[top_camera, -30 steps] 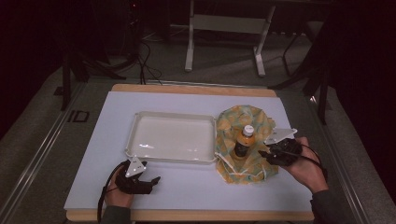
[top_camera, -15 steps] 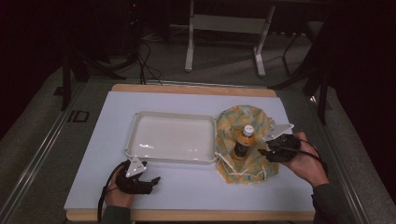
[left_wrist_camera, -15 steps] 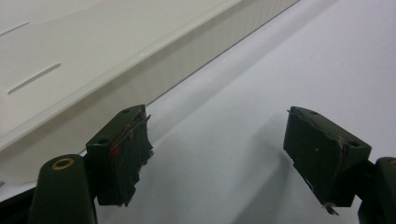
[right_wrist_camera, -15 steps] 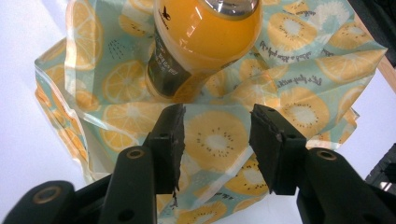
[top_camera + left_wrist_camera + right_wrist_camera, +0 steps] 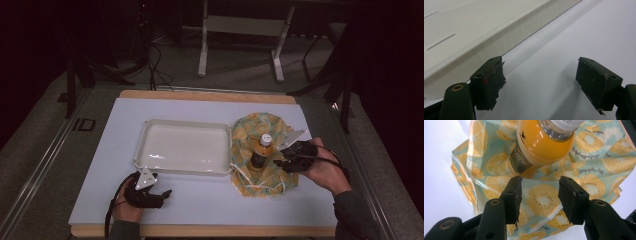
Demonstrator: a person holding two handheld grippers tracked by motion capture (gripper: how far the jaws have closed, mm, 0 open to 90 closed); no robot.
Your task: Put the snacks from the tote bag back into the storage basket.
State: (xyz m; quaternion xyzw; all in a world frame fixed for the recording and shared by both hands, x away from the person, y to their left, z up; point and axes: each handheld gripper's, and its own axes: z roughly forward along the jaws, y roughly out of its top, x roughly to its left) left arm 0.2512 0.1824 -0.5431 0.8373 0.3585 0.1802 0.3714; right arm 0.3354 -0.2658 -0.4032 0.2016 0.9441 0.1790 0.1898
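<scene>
Orange juice in a bottle stands on a fruit-print cloth near the desk's right edge, beside the white tray, probably so the cloth can be gathered around it. Since a second ago the right gripper, jaws apart and empty, has edged closer to the bottle. By the front edge the left gripper rests unmoved, jaws apart.

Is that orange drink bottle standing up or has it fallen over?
Standing upright. The bottle sits on the fruit-print cloth, its white cap on top in the high view.
</scene>
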